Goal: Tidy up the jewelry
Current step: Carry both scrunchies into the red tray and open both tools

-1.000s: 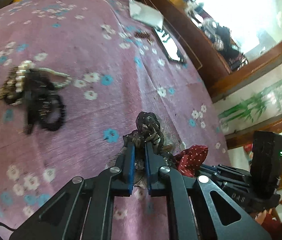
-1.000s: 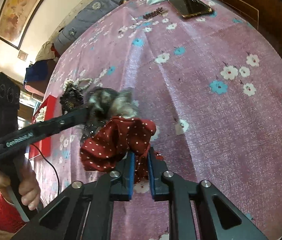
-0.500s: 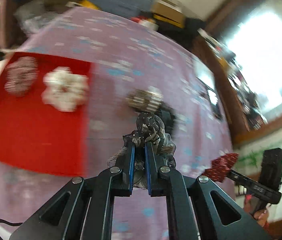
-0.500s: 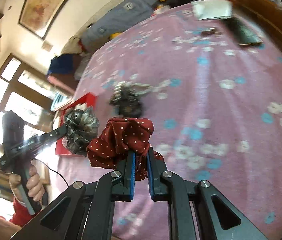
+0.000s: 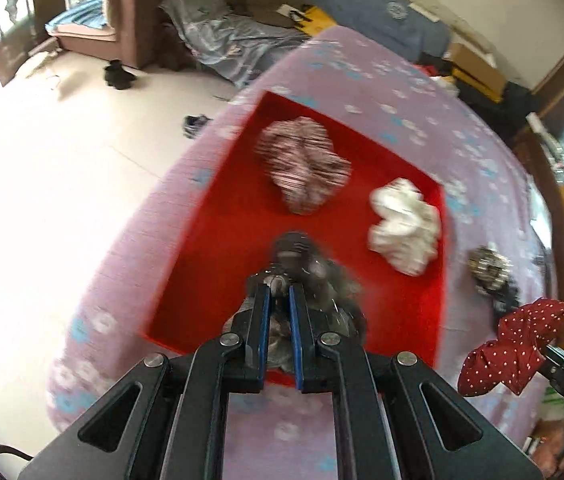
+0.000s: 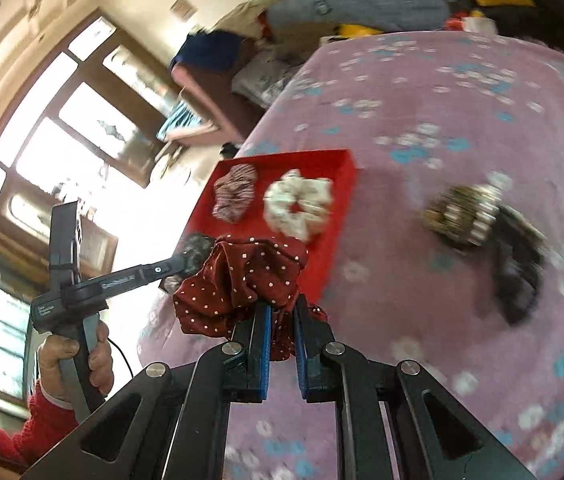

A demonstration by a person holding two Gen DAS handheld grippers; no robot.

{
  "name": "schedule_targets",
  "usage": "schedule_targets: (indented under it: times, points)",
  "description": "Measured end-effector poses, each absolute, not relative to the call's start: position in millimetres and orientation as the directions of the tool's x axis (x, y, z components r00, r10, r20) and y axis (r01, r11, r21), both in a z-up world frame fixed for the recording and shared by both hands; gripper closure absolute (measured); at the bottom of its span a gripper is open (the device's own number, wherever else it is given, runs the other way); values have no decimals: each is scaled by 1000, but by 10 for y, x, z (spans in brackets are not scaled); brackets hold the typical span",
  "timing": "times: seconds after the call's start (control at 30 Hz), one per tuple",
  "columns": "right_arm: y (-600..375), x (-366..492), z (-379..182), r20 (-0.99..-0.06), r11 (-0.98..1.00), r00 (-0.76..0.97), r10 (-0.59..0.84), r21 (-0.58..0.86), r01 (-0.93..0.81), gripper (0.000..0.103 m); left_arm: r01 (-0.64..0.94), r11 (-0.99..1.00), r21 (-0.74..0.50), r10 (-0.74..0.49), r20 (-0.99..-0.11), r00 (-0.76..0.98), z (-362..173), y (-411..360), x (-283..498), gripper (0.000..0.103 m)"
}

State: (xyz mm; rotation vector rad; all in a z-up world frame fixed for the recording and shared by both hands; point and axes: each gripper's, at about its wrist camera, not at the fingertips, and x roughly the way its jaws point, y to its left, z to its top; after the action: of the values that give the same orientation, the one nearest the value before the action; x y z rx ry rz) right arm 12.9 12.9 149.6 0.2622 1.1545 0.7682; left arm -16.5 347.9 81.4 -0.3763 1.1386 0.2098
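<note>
My left gripper [image 5: 279, 294] is shut on a dark grey scrunchie [image 5: 314, 276] and holds it over the near part of the red tray [image 5: 218, 248]. The tray holds a striped pink scrunchie [image 5: 304, 166] and a white scrunchie [image 5: 404, 226]. My right gripper [image 6: 281, 312] is shut on a red polka-dot scrunchie [image 6: 242, 280] and holds it above the cloth beside the tray [image 6: 334, 236]. The left gripper with the grey scrunchie [image 6: 194, 250] shows in the right wrist view, at the tray's near corner.
A pile of bead and black bracelets [image 6: 482, 232] lies on the pink flowered tablecloth [image 6: 462, 120] right of the tray. The table edge [image 5: 122, 240] drops to a tiled floor just left of the tray. Bedding and boxes lie beyond the table.
Both grippers have swung left from the middle of the table toward the red tray, each still holding its scrunchie. The left one now hangs over the tray.
</note>
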Motion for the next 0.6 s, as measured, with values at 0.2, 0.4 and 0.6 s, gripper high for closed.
schedule_targets:
  times: [0.2, 0.4, 0.6]
  points:
    - [662, 179, 1192, -786, 743, 113, 607, 512, -431, 91, -363, 929, -65, 75, -931, 358, 706, 3676, -141, 94]
    - [981, 180, 959, -821, 752, 53, 568, 492, -439, 91, -361, 932, -31, 100, -936, 338, 671, 3772, -155, 94]
    - [1192, 206, 920, -842, 757, 49, 537, 456, -467, 87, -361, 930, -70, 78, -923, 377, 809, 3786, -202, 87]
